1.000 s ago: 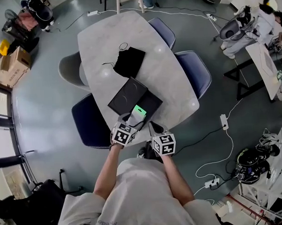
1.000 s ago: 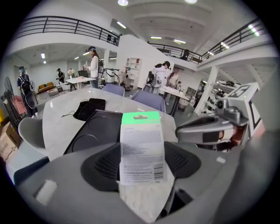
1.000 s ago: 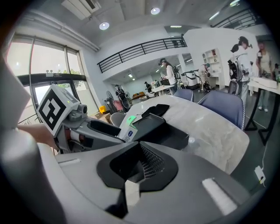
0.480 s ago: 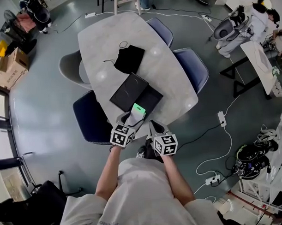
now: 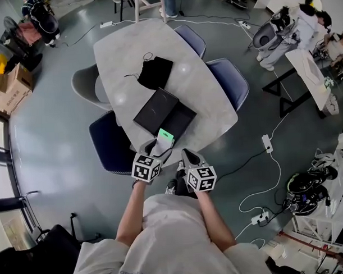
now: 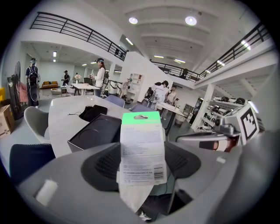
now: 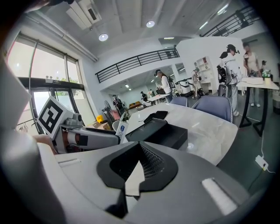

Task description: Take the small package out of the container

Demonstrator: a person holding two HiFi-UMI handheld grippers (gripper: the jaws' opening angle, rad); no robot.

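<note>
A small white package with a green top (image 5: 164,137) stands upright in my left gripper (image 5: 155,147), which is shut on its lower part. In the left gripper view the package (image 6: 142,148) rises between the pads, label facing the camera. It hangs over the table's near edge, just in front of the open black box (image 5: 181,122), whose lid (image 5: 155,108) lies beside it. My right gripper (image 5: 187,156) is beside the left one, shut and holding nothing; in the right gripper view its pads (image 7: 146,164) meet. The same view has the package (image 7: 121,131) at the left.
A black pouch with a cord (image 5: 156,72) lies farther up the grey oval table (image 5: 206,93). Chairs stand around it: grey (image 5: 85,86) and dark blue (image 5: 109,144) on the left, blue (image 5: 230,88) on the right. People and desks are far off at the upper right.
The left gripper has drawn the package slightly back from the black box toward the table's near edge. The right gripper keeps its place beside it.
</note>
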